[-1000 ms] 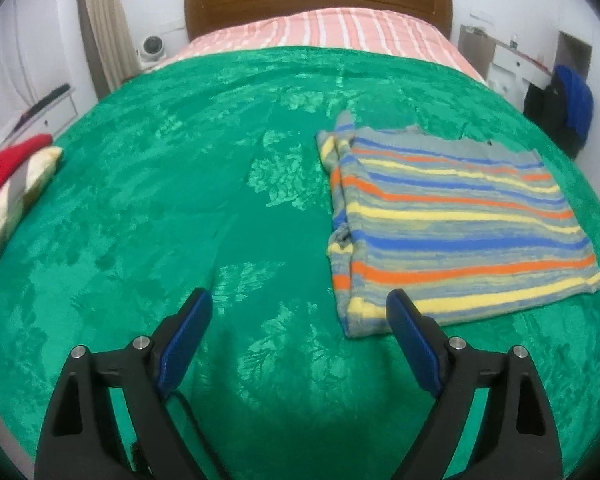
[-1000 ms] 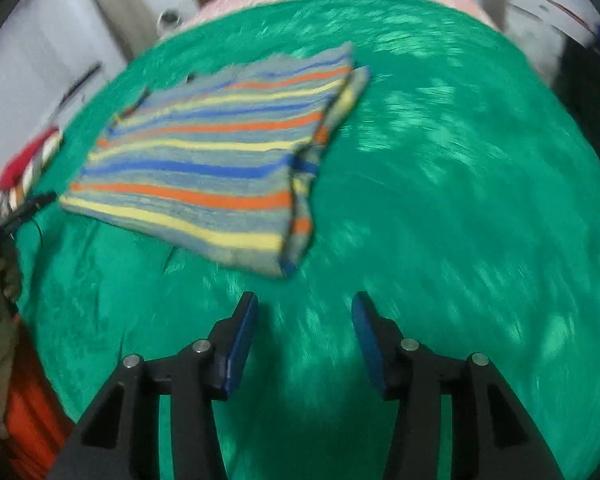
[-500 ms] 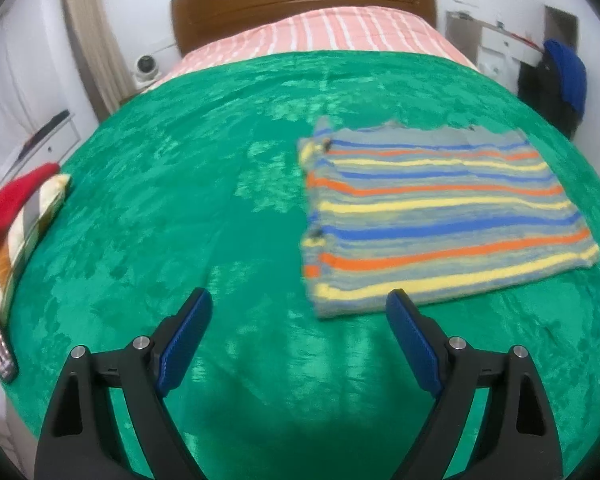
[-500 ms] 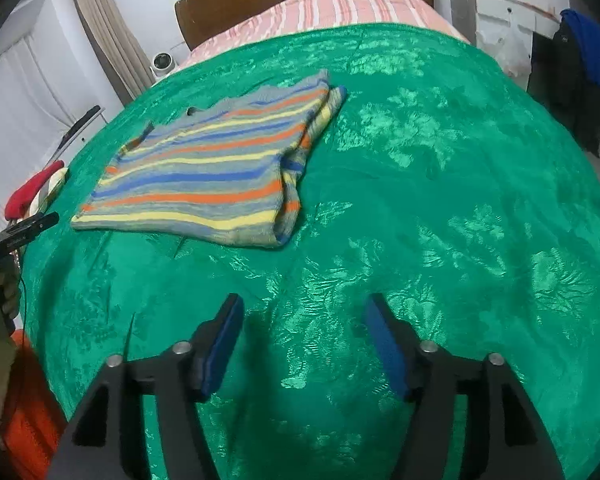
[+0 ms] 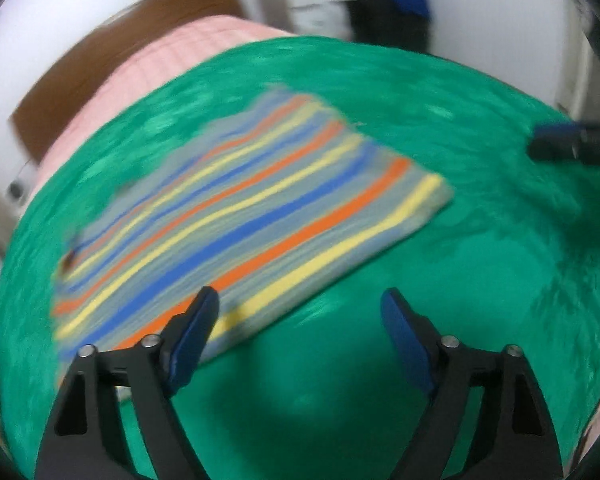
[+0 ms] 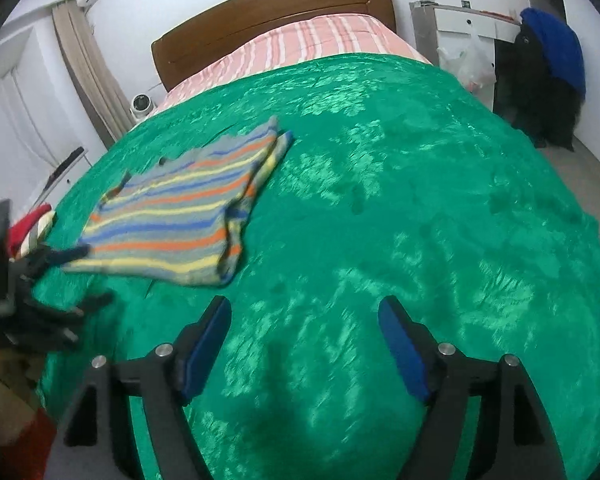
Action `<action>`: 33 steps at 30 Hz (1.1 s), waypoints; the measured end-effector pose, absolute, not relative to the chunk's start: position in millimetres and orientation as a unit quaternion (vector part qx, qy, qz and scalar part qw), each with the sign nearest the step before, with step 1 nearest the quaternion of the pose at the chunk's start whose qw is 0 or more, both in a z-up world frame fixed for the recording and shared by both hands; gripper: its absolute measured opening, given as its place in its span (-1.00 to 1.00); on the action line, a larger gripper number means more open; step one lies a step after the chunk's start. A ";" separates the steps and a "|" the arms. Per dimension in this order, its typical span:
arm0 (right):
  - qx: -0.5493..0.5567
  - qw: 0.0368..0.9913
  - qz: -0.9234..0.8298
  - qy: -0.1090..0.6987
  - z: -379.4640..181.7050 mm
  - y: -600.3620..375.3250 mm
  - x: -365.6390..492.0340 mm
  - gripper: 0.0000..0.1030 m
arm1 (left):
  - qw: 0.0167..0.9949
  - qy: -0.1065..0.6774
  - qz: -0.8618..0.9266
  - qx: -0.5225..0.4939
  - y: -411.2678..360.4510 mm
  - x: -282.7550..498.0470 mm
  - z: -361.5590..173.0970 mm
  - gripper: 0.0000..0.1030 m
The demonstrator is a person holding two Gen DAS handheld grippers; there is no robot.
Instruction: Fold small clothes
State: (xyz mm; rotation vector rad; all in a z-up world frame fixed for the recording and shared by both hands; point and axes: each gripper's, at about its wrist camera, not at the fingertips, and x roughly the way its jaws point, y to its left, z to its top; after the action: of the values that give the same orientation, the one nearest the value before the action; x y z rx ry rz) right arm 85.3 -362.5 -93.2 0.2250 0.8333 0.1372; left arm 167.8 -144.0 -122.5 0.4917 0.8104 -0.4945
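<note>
One striped garment [image 5: 236, 216], banded in grey, blue, orange and yellow, lies flat on the green bedspread [image 6: 400, 208], toward the side of the bed away from the blue and black clothes [image 6: 548, 60] that hang by the wall. It looks already doubled over once, with a thicker bunched edge on the side facing the middle of the bed and a thinner, straighter hem on the opposite side.

By the look of it the garment is a light, soft knit: it will drape and sag from any single pinch, and the layers may slide apart on the shiny bedspread. The better hold is probably at the two corners of one short edge, pinching all layers together.

Nearest the garment, the left gripper [image 5: 300, 320] hovers at its near corner; its jaws are closing but stand well apart, with only bedspread between them. Farther from the garment, over bare bedspread, the right gripper [image 6: 304, 340] has its jaws opening, and they hold nothing.
</note>
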 end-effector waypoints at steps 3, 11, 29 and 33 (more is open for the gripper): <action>0.126 0.905 0.083 0.397 -84.2 -375.8 101.3 0.47 | 0.854 0.381 -0.256 0.243 -178.4 178.0 -134.0 0.54; 0.215 0.853 0.200 0.432 -94.5 -386.7 212.0 0.47 | 0.844 0.346 -0.292 0.289 -232.7 181.0 -142.4 -0.83; 0.182 0.803 0.316 0.471 -59.5 -156.9 371.8 -0.80 | 0.908 0.356 -0.197 -0.098 49.2 182.4 -61.2 -0.93; 0.150 0.790 0.338 0.489 -71.5 -60.8 387.9 -0.80 | 0.906 0.371 -0.128 -0.161 133.2 181.4 -72.9 -0.93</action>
State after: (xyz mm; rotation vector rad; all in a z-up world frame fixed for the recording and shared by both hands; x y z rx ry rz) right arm 387.9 -60.8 -71.5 0.3232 1.0540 0.7287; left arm 181.4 133.2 -72.9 -0.3322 0.7659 -0.2641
